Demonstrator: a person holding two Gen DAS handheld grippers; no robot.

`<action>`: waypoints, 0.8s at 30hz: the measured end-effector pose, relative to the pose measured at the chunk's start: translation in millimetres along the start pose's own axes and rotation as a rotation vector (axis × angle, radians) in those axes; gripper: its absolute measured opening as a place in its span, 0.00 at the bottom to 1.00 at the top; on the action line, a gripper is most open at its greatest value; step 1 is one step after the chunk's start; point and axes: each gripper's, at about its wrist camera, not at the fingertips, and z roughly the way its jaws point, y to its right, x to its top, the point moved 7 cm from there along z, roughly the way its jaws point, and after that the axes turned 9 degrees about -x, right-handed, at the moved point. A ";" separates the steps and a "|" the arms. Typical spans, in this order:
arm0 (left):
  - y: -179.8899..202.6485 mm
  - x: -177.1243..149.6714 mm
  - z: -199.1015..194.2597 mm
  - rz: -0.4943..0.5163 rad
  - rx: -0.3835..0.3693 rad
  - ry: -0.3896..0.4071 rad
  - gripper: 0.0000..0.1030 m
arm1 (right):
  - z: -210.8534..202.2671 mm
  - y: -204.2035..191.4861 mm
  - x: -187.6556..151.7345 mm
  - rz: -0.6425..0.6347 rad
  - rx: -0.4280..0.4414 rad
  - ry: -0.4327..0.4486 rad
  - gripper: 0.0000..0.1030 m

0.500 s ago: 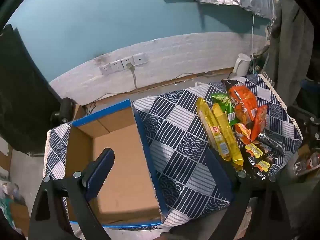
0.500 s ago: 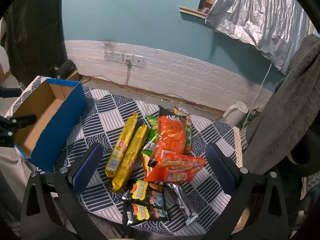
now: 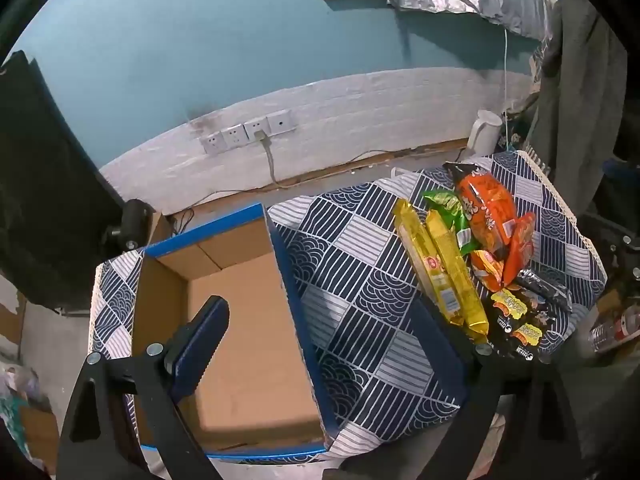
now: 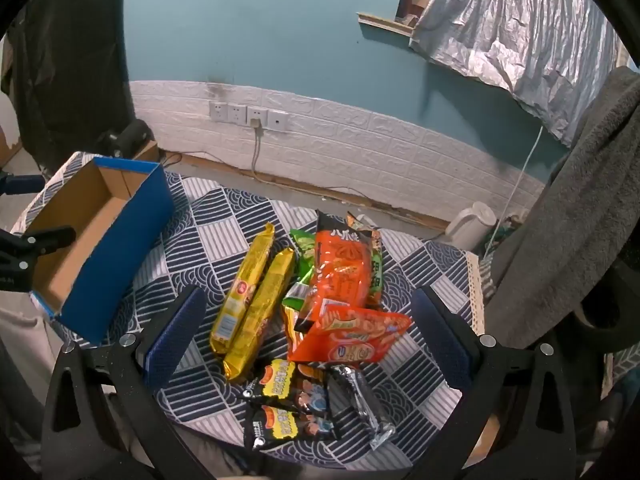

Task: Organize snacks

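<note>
Both tongs spread wide, nothing held. Right gripper (image 4: 306, 338) poised over the snack heap at frame centre; two long yellow foil packets (image 4: 256, 304) running lower-left to upper-right. Left gripper (image 3: 320, 344) nearer the blue-walled cardboard box (image 3: 240, 320).

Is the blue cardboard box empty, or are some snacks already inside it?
Empty. The box shows only bare brown floor; all snacks lie on the cloth.
</note>
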 end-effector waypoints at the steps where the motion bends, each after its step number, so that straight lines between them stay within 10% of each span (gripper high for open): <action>1: 0.0 -0.2 -0.5 0.001 0.000 0.003 0.91 | -0.6 0.6 -0.2 -0.001 0.000 0.000 0.97; 24: -1.5 -1.1 -1.5 -0.013 -0.023 -0.007 0.91 | 3.3 -1.8 -5.4 -0.006 0.000 -0.007 0.97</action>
